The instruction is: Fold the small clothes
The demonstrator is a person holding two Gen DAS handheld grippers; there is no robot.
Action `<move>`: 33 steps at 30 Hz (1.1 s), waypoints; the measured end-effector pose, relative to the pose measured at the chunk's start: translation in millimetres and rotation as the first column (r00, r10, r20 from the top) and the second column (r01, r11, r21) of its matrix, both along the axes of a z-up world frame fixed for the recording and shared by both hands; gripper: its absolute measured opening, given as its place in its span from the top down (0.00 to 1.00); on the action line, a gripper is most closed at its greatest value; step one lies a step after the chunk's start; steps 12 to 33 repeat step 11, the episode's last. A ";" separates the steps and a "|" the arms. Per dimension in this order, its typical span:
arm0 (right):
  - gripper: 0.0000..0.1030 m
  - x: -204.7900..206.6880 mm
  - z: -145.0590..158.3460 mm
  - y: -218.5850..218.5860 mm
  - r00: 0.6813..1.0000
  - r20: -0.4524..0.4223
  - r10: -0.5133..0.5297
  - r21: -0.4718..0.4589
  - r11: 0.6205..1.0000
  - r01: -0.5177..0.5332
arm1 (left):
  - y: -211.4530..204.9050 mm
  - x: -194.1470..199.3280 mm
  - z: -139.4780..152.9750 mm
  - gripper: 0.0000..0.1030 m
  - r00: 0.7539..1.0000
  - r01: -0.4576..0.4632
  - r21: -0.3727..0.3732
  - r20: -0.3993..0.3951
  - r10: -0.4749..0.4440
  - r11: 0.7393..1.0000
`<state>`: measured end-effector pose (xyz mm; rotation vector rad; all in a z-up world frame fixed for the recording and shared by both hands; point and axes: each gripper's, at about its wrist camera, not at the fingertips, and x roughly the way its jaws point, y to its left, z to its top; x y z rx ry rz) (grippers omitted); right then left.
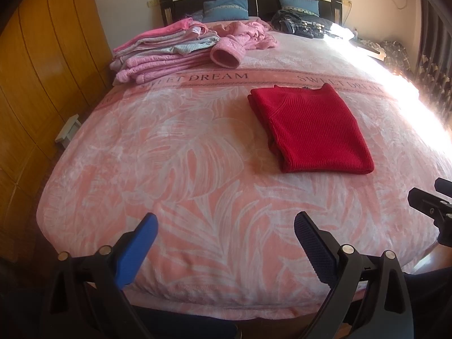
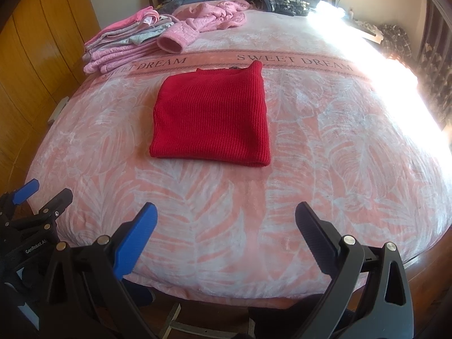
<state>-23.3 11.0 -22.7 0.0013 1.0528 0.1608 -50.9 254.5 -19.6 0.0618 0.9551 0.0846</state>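
Observation:
A red knitted sweater [image 1: 310, 130] [image 2: 212, 115] lies folded into a neat rectangle on the pink leaf-patterned blanket [image 1: 180, 155] [image 2: 325, 141], in the middle of the bed. My left gripper [image 1: 226, 221] hovers open over the near edge of the bed, well short of the sweater and to its left. My right gripper [image 2: 226, 212] is also open and holds nothing, near the foot of the bed in front of the sweater. The right gripper's tip shows at the right edge of the left wrist view; the left gripper [image 2: 42, 195] shows at the lower left of the right wrist view.
A stack of folded pink and grey clothes [image 1: 163, 53] [image 2: 124, 45] sits at the far left of the bed. Beside it lies a crumpled pink garment [image 1: 243, 36] [image 2: 212, 18]. Dark clothes [image 1: 299, 24] and blue pillows [image 1: 226, 8] rest by the headboard. Wooden wardrobe doors [image 1: 34, 70] stand left.

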 end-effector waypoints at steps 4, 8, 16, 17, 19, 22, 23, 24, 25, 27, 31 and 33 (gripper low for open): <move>0.05 0.3 -0.4 0.8 1.000 0.000 -0.002 -0.010 1.000 0.002 | -0.3 -0.5 -0.8 0.05 1.000 -0.001 0.003 0.001 0.001 1.000; 0.05 1.6 -1.8 -0.1 1.000 -0.009 -0.005 -0.015 1.000 0.004 | -0.1 -0.2 -0.9 0.05 1.000 -0.001 0.002 0.002 0.001 1.000; 0.05 2.8 -2.6 -1.7 1.000 -0.013 -0.005 -0.016 1.000 0.005 | -0.1 -0.2 -1.0 0.05 1.000 0.000 0.004 0.001 0.000 1.000; 0.05 2.8 -2.6 -1.7 1.000 -0.013 -0.005 -0.016 1.000 0.005 | -0.1 -0.2 -1.0 0.05 1.000 0.000 0.004 0.001 0.000 1.000; 0.05 2.8 -2.6 -1.7 1.000 -0.013 -0.005 -0.016 1.000 0.005 | -0.1 -0.2 -1.0 0.05 1.000 0.000 0.004 0.001 0.000 1.000; 0.05 2.8 -2.6 -1.7 1.000 -0.013 -0.005 -0.016 1.000 0.005 | -0.1 -0.2 -1.0 0.05 1.000 0.000 0.004 0.001 0.000 1.000; 0.05 2.8 -2.6 -1.7 1.000 -0.013 -0.005 -0.016 1.000 0.005 | -0.1 -0.2 -1.0 0.05 1.000 0.000 0.004 0.001 0.000 1.000; 0.05 2.8 -2.6 -1.7 1.000 -0.013 -0.005 -0.016 1.000 0.005 | -0.1 -0.2 -1.0 0.05 1.000 0.000 0.004 0.001 0.000 1.000; 0.05 2.8 -2.6 -1.7 1.000 -0.013 -0.005 -0.016 1.000 0.005 | -0.1 -0.2 -1.0 0.05 1.000 0.000 0.004 0.001 0.000 1.000; 0.05 2.8 -2.6 -1.7 1.000 -0.013 -0.005 -0.016 1.000 0.005 | -0.1 -0.2 -1.0 0.05 1.000 0.000 0.004 0.001 0.000 1.000; 0.05 2.8 -2.6 -1.7 1.000 -0.013 -0.005 -0.016 1.000 0.005 | -0.1 -0.2 -1.0 0.05 1.000 0.000 0.004 0.001 0.000 1.000; 0.05 2.8 -2.6 -1.7 1.000 -0.013 -0.005 -0.016 1.000 0.005 | -0.1 -0.2 -1.0 0.05 1.000 0.000 0.004 0.001 0.000 1.000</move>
